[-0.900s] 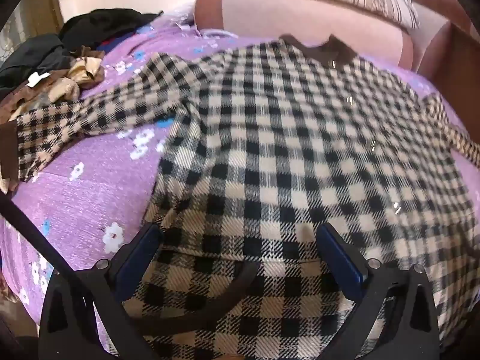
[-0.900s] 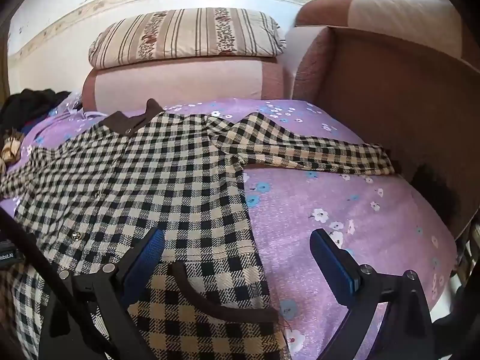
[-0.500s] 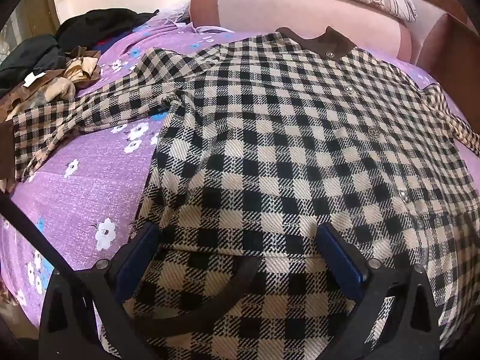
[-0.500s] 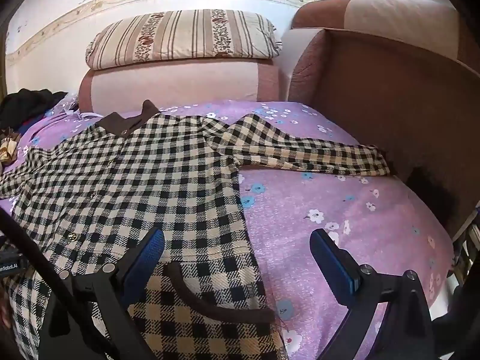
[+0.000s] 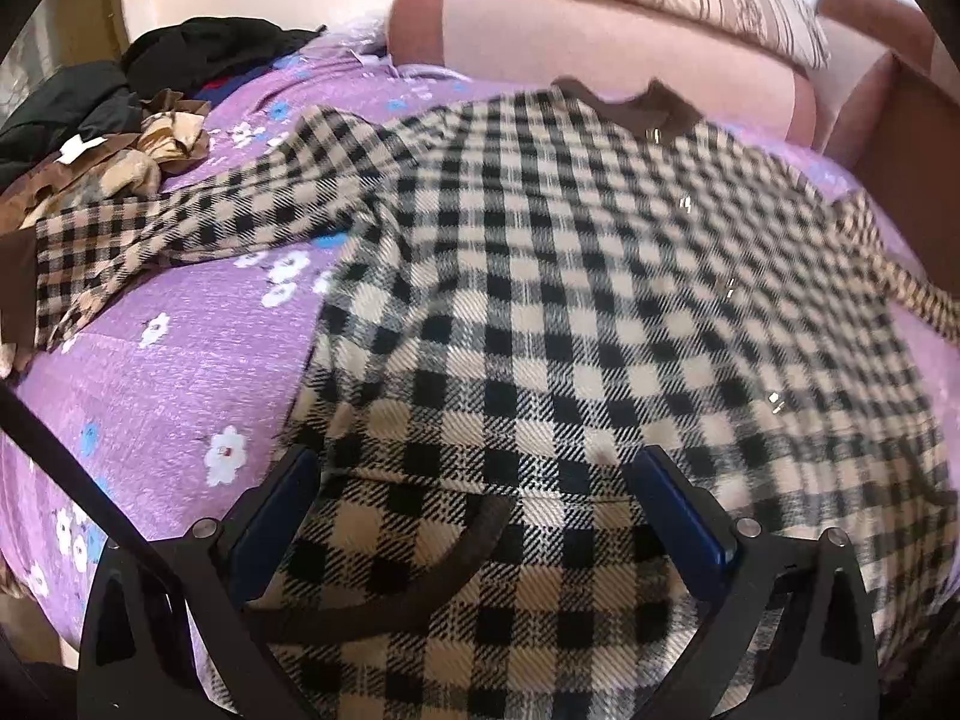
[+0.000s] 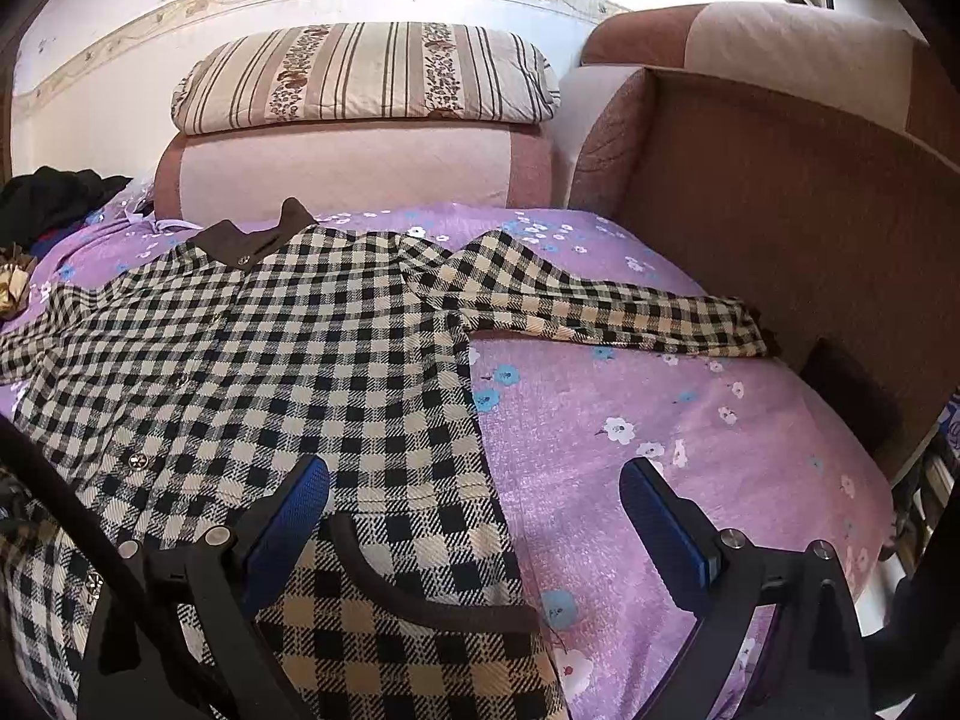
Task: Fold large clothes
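Since the earlier frames, left view has slid a little: collar sits further right, the checks blur; right view barely changed. Checked coat (image 6: 288,360) lies spread flat, front up, on the purple flowered bedspread (image 6: 690,450), brown collar (image 6: 252,243) toward the pink headboard cushion (image 6: 348,168). One sleeve (image 6: 600,306) stretches out to the brown side panel (image 6: 780,228); other sleeve (image 5: 180,228) reaches toward a heap of dark and tan clothes (image 5: 108,120). Brown-trimmed pocket (image 6: 420,600) at the near hem. Left gripper (image 5: 474,492) hangs over the hem, jaws spread wide, nothing pinched. Right gripper (image 6: 474,498) straddles the coat's side edge, jaws spread wide, nothing pinched. Striped pillow (image 6: 366,75) rests on top of the cushion.
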Demonstrator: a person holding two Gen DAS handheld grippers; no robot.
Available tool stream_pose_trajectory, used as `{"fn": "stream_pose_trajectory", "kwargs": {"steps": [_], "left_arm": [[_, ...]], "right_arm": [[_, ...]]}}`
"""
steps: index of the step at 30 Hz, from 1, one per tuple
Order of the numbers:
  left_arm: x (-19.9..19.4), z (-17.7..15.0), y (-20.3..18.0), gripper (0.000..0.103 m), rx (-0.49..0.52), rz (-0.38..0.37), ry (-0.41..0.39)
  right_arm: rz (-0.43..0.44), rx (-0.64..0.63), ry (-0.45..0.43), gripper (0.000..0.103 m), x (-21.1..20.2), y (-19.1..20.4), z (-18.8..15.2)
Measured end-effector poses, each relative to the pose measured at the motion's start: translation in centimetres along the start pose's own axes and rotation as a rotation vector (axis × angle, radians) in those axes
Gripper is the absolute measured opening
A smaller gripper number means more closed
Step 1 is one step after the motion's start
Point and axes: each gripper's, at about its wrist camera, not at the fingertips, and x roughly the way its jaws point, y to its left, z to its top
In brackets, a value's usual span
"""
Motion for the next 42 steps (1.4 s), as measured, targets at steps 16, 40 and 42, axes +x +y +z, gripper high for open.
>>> {"fn": "stream_pose_trajectory", "kwargs": {"steps": [16,40,42], "left_arm": [[-12.9,-4.1,3.0,0.103,-0.109,0.021,-0.255],[-23.2,-7.9,2.7,0.103,-0.087,-0.068,-0.427],[-22.7,-7.9,2.5,0.103,-0.075,-0.060,-0.425]], "right_arm": [[0.047,-0.028,-0.010,0.100,-3.7,1.8,-2.1],[0.088,-0.078,-0.071,0.100,-13.3,3.5,-5.4],[0.089,-0.089,-0.051,0.100,-12.5,3.8,-5.5]]}}
